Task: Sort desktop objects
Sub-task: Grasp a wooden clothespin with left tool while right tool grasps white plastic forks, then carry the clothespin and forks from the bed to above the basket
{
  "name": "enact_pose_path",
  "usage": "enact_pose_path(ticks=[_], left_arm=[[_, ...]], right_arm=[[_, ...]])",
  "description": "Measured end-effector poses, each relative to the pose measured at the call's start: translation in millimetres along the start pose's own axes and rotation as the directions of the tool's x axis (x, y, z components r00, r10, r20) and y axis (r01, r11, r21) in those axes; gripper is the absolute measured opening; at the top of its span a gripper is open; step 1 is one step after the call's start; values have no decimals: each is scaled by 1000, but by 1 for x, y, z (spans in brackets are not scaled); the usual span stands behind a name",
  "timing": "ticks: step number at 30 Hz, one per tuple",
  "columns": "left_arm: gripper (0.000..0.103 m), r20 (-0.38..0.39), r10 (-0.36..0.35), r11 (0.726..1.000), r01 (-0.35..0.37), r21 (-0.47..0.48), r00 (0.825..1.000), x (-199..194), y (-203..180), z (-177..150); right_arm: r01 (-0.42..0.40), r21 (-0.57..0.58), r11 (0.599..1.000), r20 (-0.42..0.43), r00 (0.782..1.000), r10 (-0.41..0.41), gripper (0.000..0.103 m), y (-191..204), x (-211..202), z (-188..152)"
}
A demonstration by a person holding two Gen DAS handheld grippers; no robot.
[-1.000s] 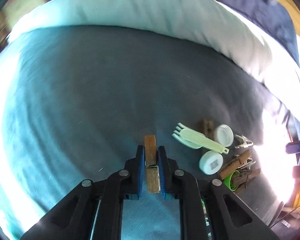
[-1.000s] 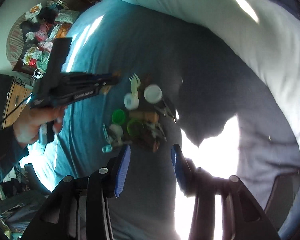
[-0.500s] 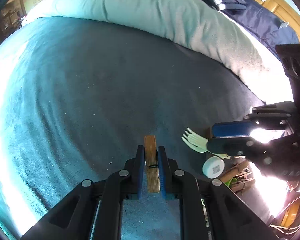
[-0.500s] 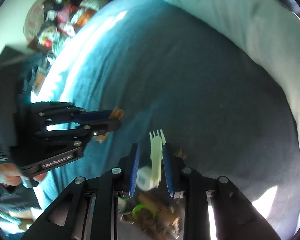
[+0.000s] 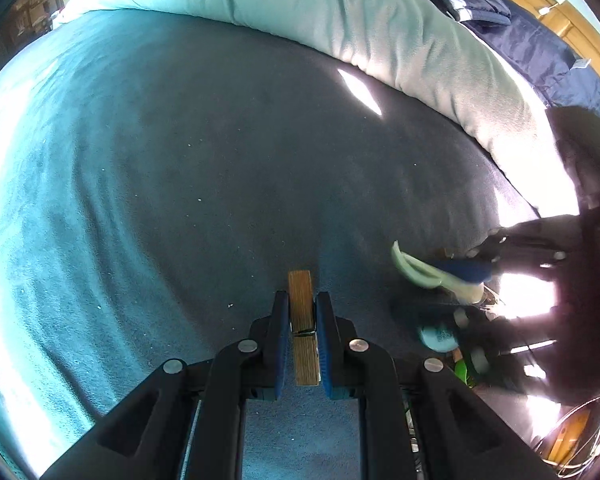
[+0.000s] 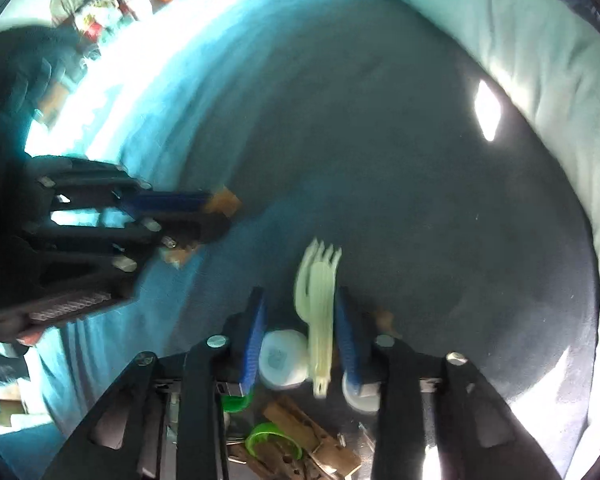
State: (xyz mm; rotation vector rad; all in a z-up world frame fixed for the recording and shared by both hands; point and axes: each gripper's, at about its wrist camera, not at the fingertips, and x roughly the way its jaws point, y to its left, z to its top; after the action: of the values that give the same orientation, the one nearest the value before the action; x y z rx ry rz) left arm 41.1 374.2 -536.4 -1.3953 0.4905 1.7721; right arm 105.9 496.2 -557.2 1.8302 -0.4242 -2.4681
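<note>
A dark teal blanket (image 5: 172, 184) spreads under me, with a pale green duvet (image 5: 380, 40) rolled along its far edge and a navy garment (image 5: 540, 48) beyond that; sun patches burn white at the left and right margins. My left gripper (image 5: 302, 320) points steeply down, its jaws pressed tight on a wooden clothespin (image 5: 301, 312) that stands out past the blue pads; ahead of it and to its left the blanket lies bare right to the duvet. My right gripper (image 6: 300, 328) tilts down over the heap of small things; its jaws are closing, with the pale plastic forks (image 6: 319, 300) between them, lying against the right-hand pad, and a white cap (image 6: 282, 356) beside them in the gap; whether the pads press the forks yet I cannot tell through the blur. Below sit green caps (image 6: 268, 438) and more wooden clothespins (image 6: 312, 436), crowding that gripper's near side; its far side is open blanket.
</note>
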Motion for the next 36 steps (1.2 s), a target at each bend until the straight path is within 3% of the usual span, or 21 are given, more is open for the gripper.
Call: enact_pose_path(ticks=[2, 4, 10, 16, 20, 24, 30, 36], left_arm=[[14, 3, 1, 1000, -1, 3, 1000, -2, 1, 0], [14, 12, -5, 1000, 5, -1, 1000, -20, 36, -9], [14, 46, -20, 999, 21, -33, 999, -55, 34, -3], [14, 141, -18, 1000, 19, -4, 990, -143, 25, 16], [14, 204, -7, 1000, 4, 15, 979, -187, 6, 37], [14, 244, 10, 999, -20, 37, 970, -259, 11, 30], [14, 296, 31, 999, -43, 33, 955, -316, 12, 36], [14, 341, 54, 998, -61, 11, 939, -375, 26, 24]], right_arm=[[-29, 66, 997, 23, 999, 28, 10, -14, -2, -1], [-43, 114, 992, 51, 998, 38, 9, -24, -14, 1], [-116, 178, 977, 145, 985, 90, 9, -32, -70, 12], [-105, 192, 976, 227, 972, 60, 9, -23, -151, 24], [-98, 199, 975, 293, 955, 36, 10, 2, -196, 32], [-88, 178, 980, 336, 942, 24, 10, 25, -242, 41], [-72, 146, 987, 392, 920, 9, 10, 64, -313, 41], [-64, 96, 993, 429, 903, 17, 10, 100, -348, 53]])
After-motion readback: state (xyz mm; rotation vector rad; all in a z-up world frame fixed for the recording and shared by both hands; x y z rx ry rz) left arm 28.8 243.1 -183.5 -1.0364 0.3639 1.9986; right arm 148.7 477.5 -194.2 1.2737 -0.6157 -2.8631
